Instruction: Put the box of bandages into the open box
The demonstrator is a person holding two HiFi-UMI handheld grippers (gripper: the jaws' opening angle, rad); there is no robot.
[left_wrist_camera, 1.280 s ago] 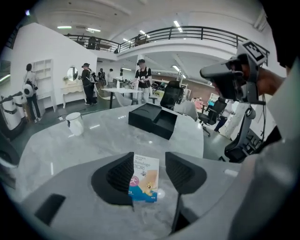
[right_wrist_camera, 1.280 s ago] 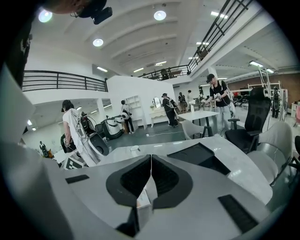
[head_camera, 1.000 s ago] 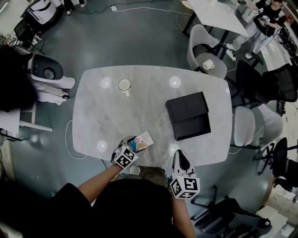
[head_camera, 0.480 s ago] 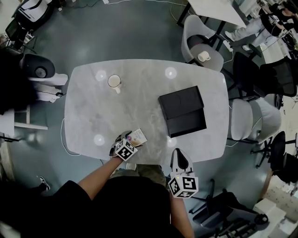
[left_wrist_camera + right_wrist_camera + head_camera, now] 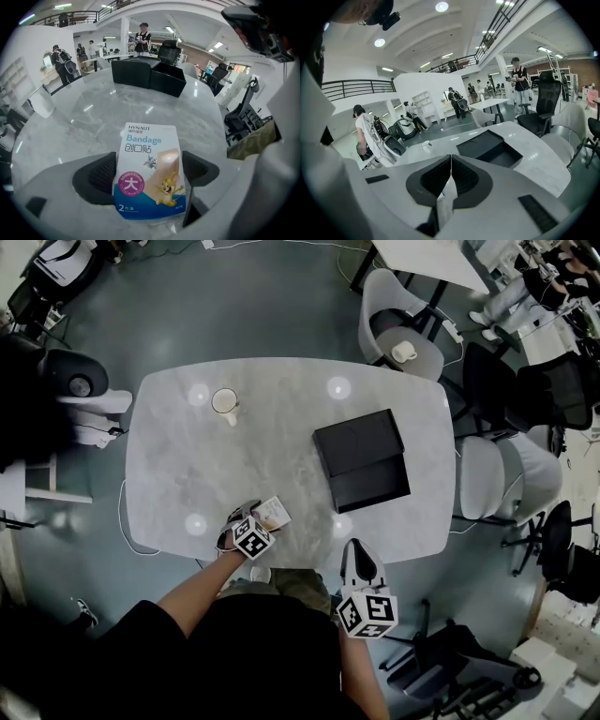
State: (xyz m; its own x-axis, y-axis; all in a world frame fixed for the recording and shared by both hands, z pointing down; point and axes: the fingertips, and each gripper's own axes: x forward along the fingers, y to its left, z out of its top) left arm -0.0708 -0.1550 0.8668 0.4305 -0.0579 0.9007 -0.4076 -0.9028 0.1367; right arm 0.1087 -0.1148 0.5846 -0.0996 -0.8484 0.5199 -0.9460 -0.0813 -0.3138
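Big open workroom, grey floor, with a pale marbled bench (image 5: 187,456) filling the middle of the head view. At six o'clock on that bench, close to the near edge: the box of bandages (image 5: 149,159), lying flat, printed face up. Straddled by the left tool (image 5: 148,174), tilted steeply down, with jaws just now opening to full spread and set one on each long side of the box. No sign of the pads pressing, so not gripped. Probably spread that wide to take the flat pack across its width before closing. Held off at five o'clock, past the bench edge: the right tool (image 5: 450,176), jaws closed together on nothing, likely kept there to stay clear of the left-hand pick.

At two o'clock from the bandages, well apart: the open box (image 5: 362,465), black, seemingly with the lid laid back toward twelve and the hollow tray toward six, so reachable straight from the near side. Bare bench between the two, nothing blocking that path. At ten o'clock, far off the route: a white mug (image 5: 225,402). Around the bench from one to three o'clock: pale chairs (image 5: 492,479), one carrying a cup (image 5: 405,351). Further back, through the tool cameras: people standing, well away.
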